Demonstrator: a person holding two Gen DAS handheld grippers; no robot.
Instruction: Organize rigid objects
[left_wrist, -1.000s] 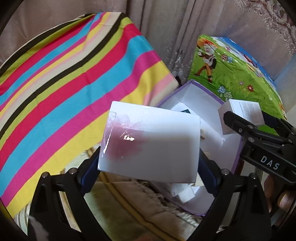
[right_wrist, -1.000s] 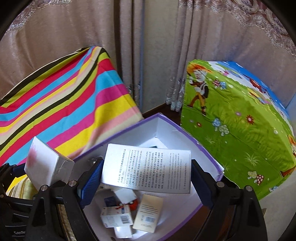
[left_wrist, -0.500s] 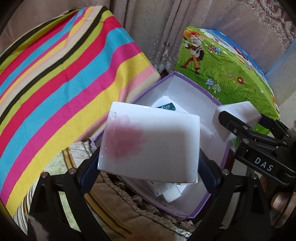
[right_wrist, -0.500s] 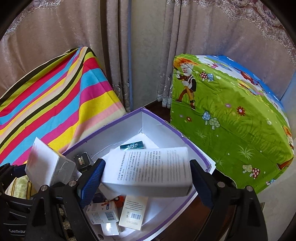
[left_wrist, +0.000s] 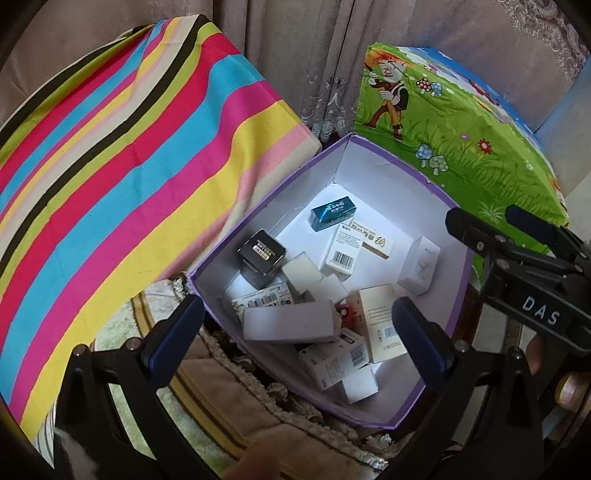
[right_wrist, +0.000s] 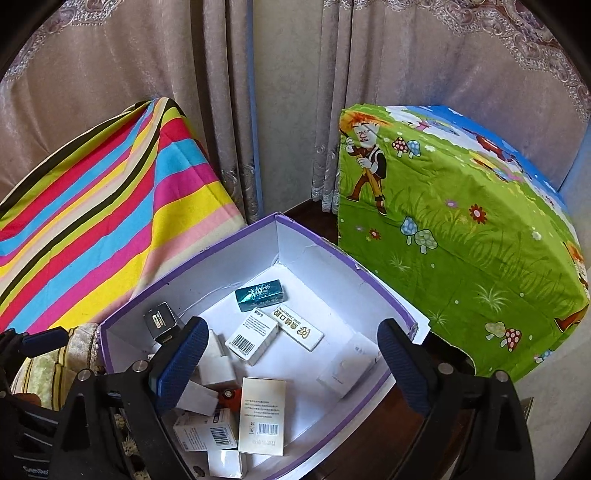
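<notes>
The purple-rimmed box holds everything. Both the left gripper and right gripper hang released above it. Inside, the long white carton lies flat, long axis running left-right; the teal carton sits toward its far corner.

A purple-rimmed cardboard box is sitting on a dark wooden surface, holding a jumble of small cartons. A teal carton is lying toward its far corner, a black box is leaning by its left wall, and white cartons are piling up along the near side.
</notes>
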